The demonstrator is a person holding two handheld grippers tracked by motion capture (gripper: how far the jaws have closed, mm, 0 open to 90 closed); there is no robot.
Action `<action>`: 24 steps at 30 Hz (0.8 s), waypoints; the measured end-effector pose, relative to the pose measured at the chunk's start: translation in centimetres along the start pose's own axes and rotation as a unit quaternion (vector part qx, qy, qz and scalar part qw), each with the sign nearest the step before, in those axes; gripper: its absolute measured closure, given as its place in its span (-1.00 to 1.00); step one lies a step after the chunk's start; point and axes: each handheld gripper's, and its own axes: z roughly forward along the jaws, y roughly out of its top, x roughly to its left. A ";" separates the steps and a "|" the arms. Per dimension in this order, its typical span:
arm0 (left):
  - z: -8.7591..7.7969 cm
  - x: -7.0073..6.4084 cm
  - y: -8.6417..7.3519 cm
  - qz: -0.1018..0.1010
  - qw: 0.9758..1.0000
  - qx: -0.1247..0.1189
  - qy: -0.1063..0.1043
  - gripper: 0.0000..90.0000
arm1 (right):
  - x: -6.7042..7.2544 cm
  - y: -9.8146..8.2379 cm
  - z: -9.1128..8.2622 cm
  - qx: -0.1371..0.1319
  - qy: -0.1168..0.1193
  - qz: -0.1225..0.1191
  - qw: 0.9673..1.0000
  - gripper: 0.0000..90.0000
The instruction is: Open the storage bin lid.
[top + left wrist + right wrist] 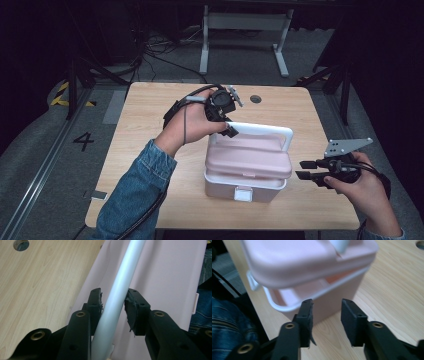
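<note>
White plastic sits between the pads of my left claw (113,305): it is clamped on the handle (260,129) of the pink box (247,170), near the handle's far left corner, with the bar running straight up through the jaws in the left gripper view. My right claw (305,169) holds nothing; its jaws stand partly apart, off the box's right side and clear of it, pointing at its wall. The box stands near the middle of the desk (150,107), with its front latch (243,194) toward me. The lid (294,262) looks slightly raised at one side, with a gap showing above the white rim (287,306) in the right gripper view.

Lifting by the handle is the step as I read it. To do it well I would pull straight up, not sideways, since my grip is off-centre and the box may tilt. I would keep the right claw close to steady the body if the lid starts to part from it.
</note>
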 end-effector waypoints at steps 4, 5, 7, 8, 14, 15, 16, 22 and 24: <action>0.0 0.0 0.0 -0.003 1.000 -0.003 0.000 0.50 | 0.2 0.2 0.5 -0.015 0.025 -0.003 1.000 0.59; 0.0 0.1 0.0 -0.003 1.000 -0.003 -0.001 0.50 | 0.3 0.2 0.7 -0.017 0.031 -0.002 0.999 0.64; -0.1 0.1 0.0 -0.005 1.000 -0.006 -0.001 0.50 | 0.4 0.3 1.1 -0.021 0.040 -0.005 0.999 0.73; -0.1 0.1 0.0 -0.007 1.000 -0.007 -0.003 0.50 | 0.5 0.3 1.4 -0.024 0.048 -0.004 0.999 0.77; -0.3 0.3 0.0 -0.009 1.000 -0.012 -0.003 0.50 | 0.7 0.4 2.1 -0.047 0.076 -0.005 0.996 0.90; -0.3 0.3 0.0 -0.011 1.000 -0.014 -0.005 0.50 | 0.7 0.4 2.2 -0.052 0.079 -0.004 0.996 0.92; -0.3 0.3 0.0 -0.013 1.000 -0.014 -0.005 0.50 | 0.6 0.4 2.2 -0.057 0.080 -0.005 0.995 0.94; -0.4 0.5 -0.2 -0.016 1.000 -0.020 -0.003 0.49 | 0.6 0.5 2.2 -0.076 0.075 -0.010 0.994 0.99; -0.4 0.5 -0.3 -0.019 0.999 -0.028 -0.009 0.36 | 0.6 0.5 2.1 -0.079 0.073 -0.010 0.994 1.00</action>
